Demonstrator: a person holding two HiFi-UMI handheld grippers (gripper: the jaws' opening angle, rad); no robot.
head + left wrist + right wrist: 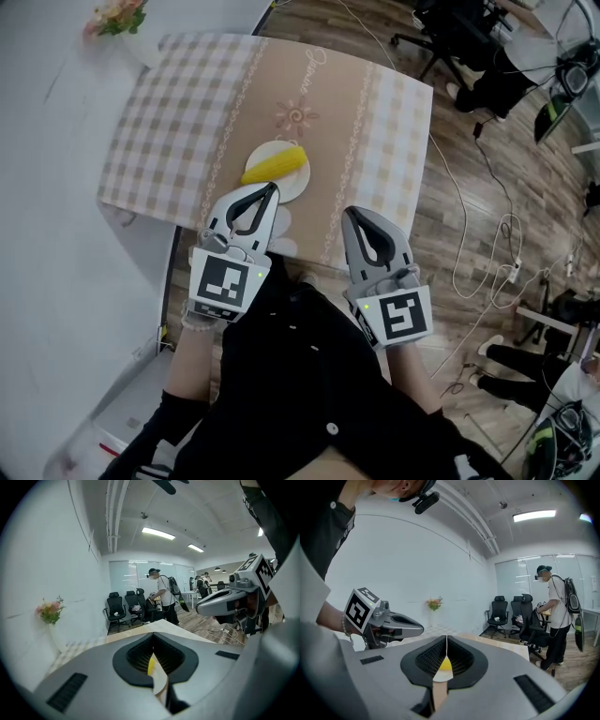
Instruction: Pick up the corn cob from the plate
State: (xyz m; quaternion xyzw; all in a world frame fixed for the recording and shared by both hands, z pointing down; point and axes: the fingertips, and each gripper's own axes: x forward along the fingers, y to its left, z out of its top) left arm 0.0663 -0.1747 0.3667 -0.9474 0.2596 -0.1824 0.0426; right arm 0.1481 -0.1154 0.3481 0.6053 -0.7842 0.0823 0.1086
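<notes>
Grey left claw (273, 190), right claw (350, 214) beside it, both closed empty, corn cob (275, 165) ahead

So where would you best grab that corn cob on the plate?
Probably across its middle, from above: the corn cob lies flat on the plate, slanted, so jaws should straddle its narrow width, not its long ends.

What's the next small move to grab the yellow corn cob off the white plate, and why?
Probably open the left gripper: its jaws are shut and empty, its tip just short of the yellow corn cob lying on the round white plate.
</notes>
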